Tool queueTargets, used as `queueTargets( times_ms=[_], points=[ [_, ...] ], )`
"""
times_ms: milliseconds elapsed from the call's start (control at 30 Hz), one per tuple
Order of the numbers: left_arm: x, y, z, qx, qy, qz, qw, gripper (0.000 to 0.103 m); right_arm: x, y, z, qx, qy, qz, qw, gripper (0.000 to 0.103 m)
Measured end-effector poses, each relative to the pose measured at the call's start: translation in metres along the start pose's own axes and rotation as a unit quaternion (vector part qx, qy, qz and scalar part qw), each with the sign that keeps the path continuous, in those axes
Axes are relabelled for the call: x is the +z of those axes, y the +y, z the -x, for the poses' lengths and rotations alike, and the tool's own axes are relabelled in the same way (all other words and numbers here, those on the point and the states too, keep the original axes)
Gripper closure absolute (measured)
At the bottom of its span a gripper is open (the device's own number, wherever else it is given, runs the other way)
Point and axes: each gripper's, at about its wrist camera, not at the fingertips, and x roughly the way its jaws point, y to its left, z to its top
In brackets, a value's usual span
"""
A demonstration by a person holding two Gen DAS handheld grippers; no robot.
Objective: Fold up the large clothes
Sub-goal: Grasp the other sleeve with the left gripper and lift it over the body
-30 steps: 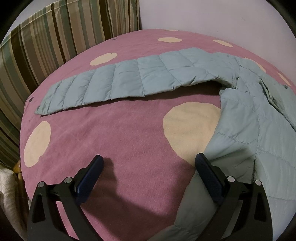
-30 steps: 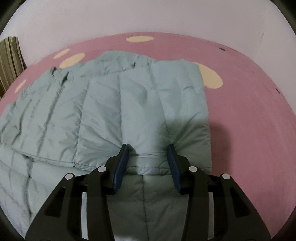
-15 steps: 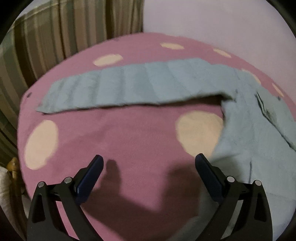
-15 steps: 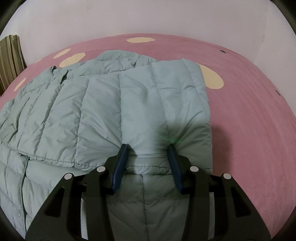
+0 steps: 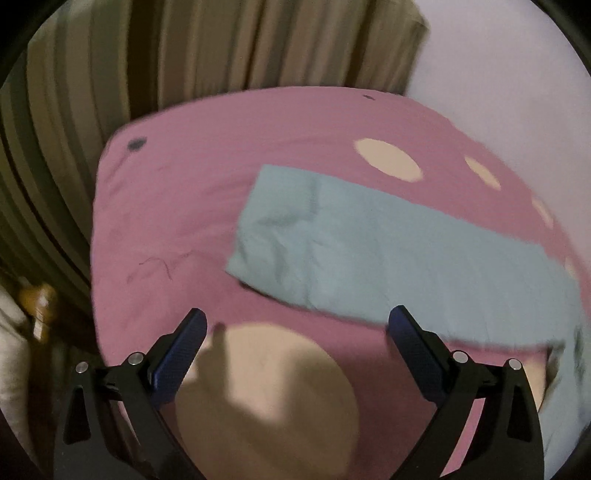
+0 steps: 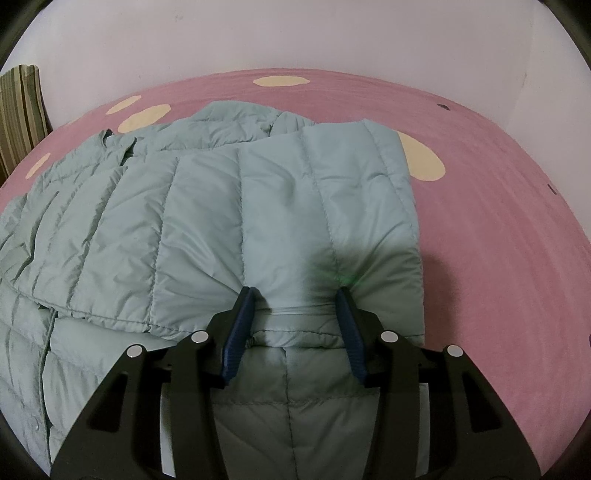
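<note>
The left gripper (image 5: 297,328) has swung over toward the end of the spread-out sleeve (image 5: 369,251) since a second ago, and the picture from it is blurry. Its fingers (image 5: 184,343) are wide apart and hold nothing; they hang over the pink bed cover (image 5: 166,206), above a big cream dot (image 5: 266,398). The sleeve end lies flat on the cover just past the fingers, near the bed edge by the striped curtain (image 5: 147,55). The right gripper (image 6: 295,299) has hardly moved. Its fingers (image 6: 240,325) sit partly apart on both sides of a puffy fold of the pale green jacket (image 6: 221,206), and they press into the cloth, but I cannot tell if they really pinch it. The jacket lies on the bed, with its other sleeve folded across the body and the collar toward the far edge by the white wall (image 6: 295,33). More cream dots show on the cover around the jacket.
</note>
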Motion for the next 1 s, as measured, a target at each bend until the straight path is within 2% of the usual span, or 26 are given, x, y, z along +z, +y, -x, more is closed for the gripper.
queueTargets(
  times_ms=[67, 133, 167, 200, 233, 267, 333, 367, 433, 533, 600, 633, 733, 833, 1000],
  points=[
    [0.008, 0.012, -0.013, -0.008, 0.005, 0.027, 0.9996, 0.005, 0.000, 0.000, 0.000, 0.000, 0.000, 0.000, 1.000, 0.056],
    [0.012, 0.013, -0.017, -0.004, -0.003, 0.027, 0.9996, 0.005, 0.000, -0.001, 0.000, -0.010, 0.000, -0.001, 1.000, 0.047],
    [0.015, 0.010, -0.019, 0.004, -0.009, 0.020, 0.9997, 0.006, 0.000, -0.001, 0.000, -0.012, 0.000, -0.004, 1.000, 0.046],
    [0.017, 0.006, -0.022, 0.015, -0.011, 0.013, 0.9997, 0.019, 0.000, -0.002, -0.001, -0.012, 0.001, -0.005, 1.000, 0.045],
    [0.019, 0.005, -0.023, 0.021, -0.011, 0.009, 0.9997, 0.037, 0.000, -0.003, -0.001, -0.012, 0.001, -0.006, 1.000, 0.045],
    [0.021, 0.004, -0.025, 0.021, -0.012, 0.006, 0.9997, 0.040, 0.000, -0.003, -0.002, -0.013, 0.000, -0.006, 1.000, 0.045],
    [0.025, 0.003, -0.026, 0.019, -0.017, 0.008, 0.9996, 0.060, 0.000, -0.002, -0.002, -0.016, 0.000, -0.004, 1.000, 0.044],
    [0.026, 0.004, -0.025, 0.020, -0.019, 0.009, 0.9996, 0.066, 0.000, -0.003, -0.002, -0.016, 0.000, -0.004, 1.000, 0.044],
    [0.030, 0.002, -0.025, 0.019, -0.018, 0.004, 0.9996, 0.092, 0.000, -0.003, -0.002, -0.017, 0.000, -0.004, 1.000, 0.043],
    [0.033, -0.006, -0.015, 0.006, -0.026, 0.003, 0.9996, 0.094, 0.000, -0.003, -0.002, -0.017, 0.000, -0.004, 1.000, 0.043],
    [0.033, -0.021, -0.003, 0.003, -0.041, -0.017, 0.9990, 0.095, 0.000, -0.003, -0.002, -0.018, -0.001, -0.005, 1.000, 0.041],
    [0.033, -0.034, 0.007, 0.002, -0.053, -0.035, 0.9980, 0.095, 0.000, -0.003, -0.002, -0.018, -0.001, -0.006, 1.000, 0.036],
    [0.031, -0.066, 0.028, -0.014, -0.077, -0.068, 0.9946, 0.095, -0.001, -0.003, -0.001, -0.018, 0.000, -0.010, 1.000, 0.031],
    [0.024, -0.109, 0.053, -0.046, -0.096, -0.103, 0.9890, 0.095, -0.001, -0.004, -0.001, -0.010, 0.000, -0.014, 1.000, 0.027],
    [-0.007, -0.201, 0.081, -0.090, -0.117, -0.186, 0.9714, 0.095, -0.001, -0.005, -0.001, -0.006, 0.000, -0.016, 1.000, 0.024]
  ],
)
